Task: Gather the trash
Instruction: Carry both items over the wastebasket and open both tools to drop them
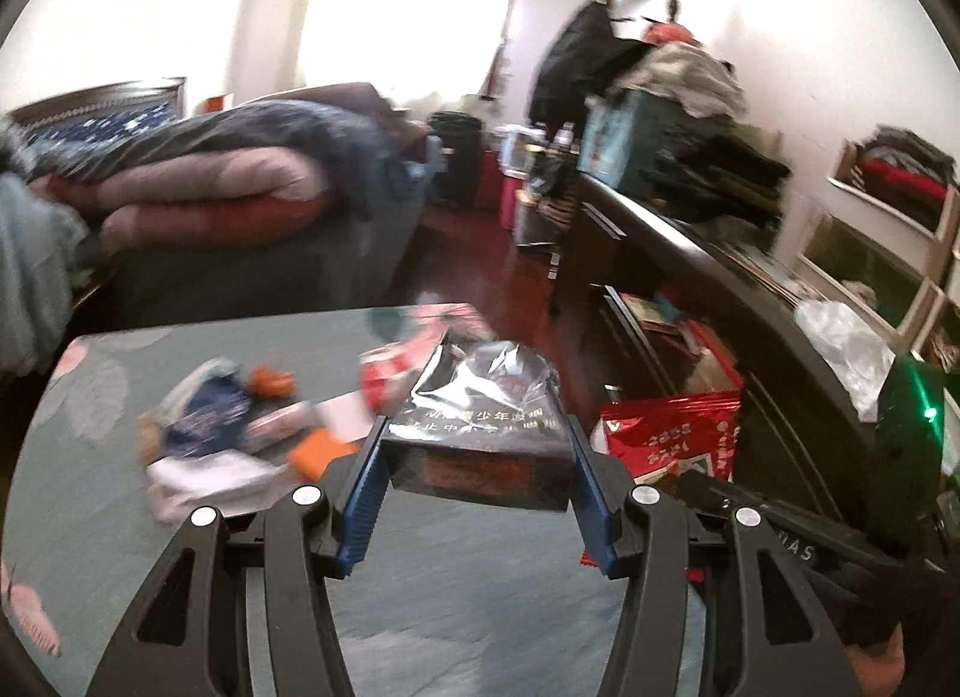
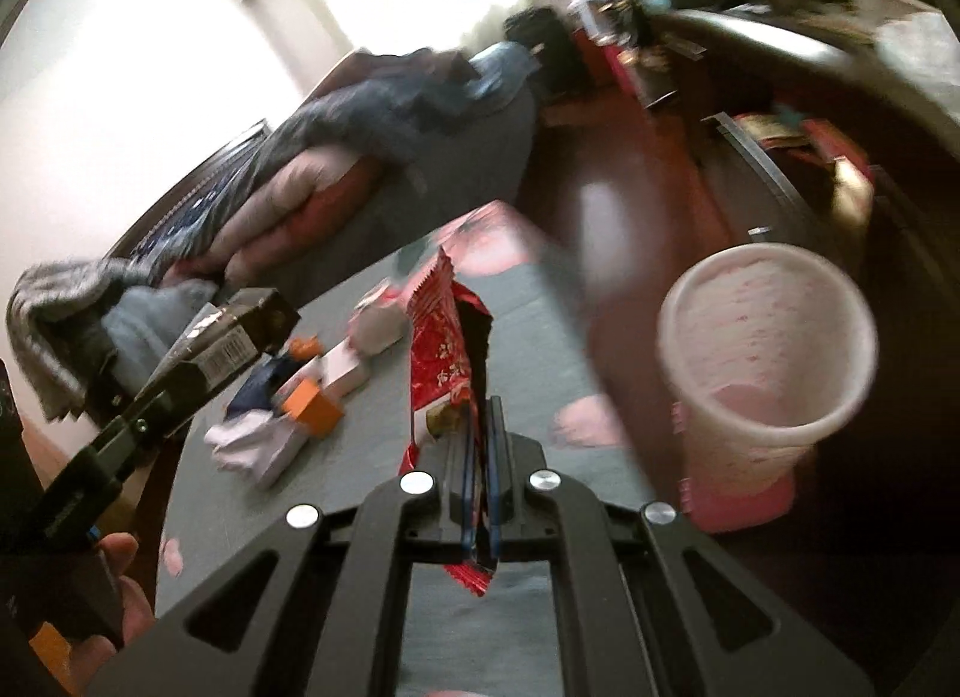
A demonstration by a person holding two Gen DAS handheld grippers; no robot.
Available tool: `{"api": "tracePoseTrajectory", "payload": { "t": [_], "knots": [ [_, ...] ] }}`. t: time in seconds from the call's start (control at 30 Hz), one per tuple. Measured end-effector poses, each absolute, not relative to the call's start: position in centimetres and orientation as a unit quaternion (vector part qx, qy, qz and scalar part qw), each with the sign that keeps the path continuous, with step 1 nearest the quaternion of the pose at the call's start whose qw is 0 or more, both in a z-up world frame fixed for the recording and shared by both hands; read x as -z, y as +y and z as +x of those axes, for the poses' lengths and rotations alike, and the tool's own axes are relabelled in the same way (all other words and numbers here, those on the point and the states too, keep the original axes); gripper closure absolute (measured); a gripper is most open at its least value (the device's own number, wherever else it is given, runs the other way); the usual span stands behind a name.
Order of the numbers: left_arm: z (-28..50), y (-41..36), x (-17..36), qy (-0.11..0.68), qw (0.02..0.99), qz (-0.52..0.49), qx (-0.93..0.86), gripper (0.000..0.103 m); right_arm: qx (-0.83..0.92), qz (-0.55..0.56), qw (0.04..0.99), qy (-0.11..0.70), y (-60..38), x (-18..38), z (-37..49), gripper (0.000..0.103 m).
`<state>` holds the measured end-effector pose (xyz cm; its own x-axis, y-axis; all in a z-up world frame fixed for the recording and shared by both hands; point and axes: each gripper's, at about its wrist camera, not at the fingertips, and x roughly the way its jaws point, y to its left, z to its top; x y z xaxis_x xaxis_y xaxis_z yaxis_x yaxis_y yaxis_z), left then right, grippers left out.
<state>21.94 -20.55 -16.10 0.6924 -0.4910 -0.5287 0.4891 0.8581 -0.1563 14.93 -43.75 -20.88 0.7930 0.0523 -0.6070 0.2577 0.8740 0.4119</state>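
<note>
Grippers fill the foreground of both wrist views. The right gripper point(image 2: 480, 439) has its blue pads pressed fully together on a red snack wrapper point(image 2: 441, 349), which stands up crumpled between them. The left gripper point(image 1: 477, 451) is partly open, its pads clamped on the sides of a dark cigarette pack point(image 1: 480, 445) with loose cellophane on top; that pack point(image 2: 228, 337) also shows at the left of the right wrist view.

Both pieces hang above a grey-green table point(image 1: 450, 607). Farther back on it lies the remaining litter point(image 1: 240, 427): small boxes, wrappers, an orange scrap. To the right, off the table edge, stands a pink bin point(image 2: 762, 349) with an open mouth.

Judging by this, the step is carrying trash to the bin. Each piece should be centred over the mouth before releasing; the light wrapper may cling or drift.
</note>
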Motion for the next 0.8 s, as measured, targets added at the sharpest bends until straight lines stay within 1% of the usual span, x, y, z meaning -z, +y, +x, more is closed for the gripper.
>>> {"api": "tracePoseTrajectory", "payload": {
  "t": [0.13,0.3,0.5,0.57,0.6,0.8],
  "knots": [
    [22.1,-25.6,16.2,0.287,0.906,0.017,0.309,0.048,0.117,0.244,0.916,0.295,-48.1,20.8,13.3,0.098],
    [22.6,-31.0,17.0,0.290,0.888,0.033,0.355,0.048,0.149,0.260,0.908,0.292,-52.2,21.9,12.6,0.098],
    [22.8,-31.9,18.3,0.321,0.875,0.050,0.360,0.048,0.148,0.277,0.905,0.287,-53.9,22.9,12.2,0.098],
    [21.9,-31.5,19.3,0.335,0.870,0.067,0.356,0.036,0.144,0.278,0.905,0.288,-53.7,22.9,12.3,0.098],
    [21.5,-31.4,19.8,0.341,0.867,0.075,0.355,0.026,0.140,0.279,0.905,0.288,-53.6,23.0,12.3,0.098],
    [20.0,-31.4,24.6,0.380,0.851,0.143,0.333,0.021,0.130,0.276,0.909,0.284,-53.1,22.5,12.2,0.098]
  ]
}}
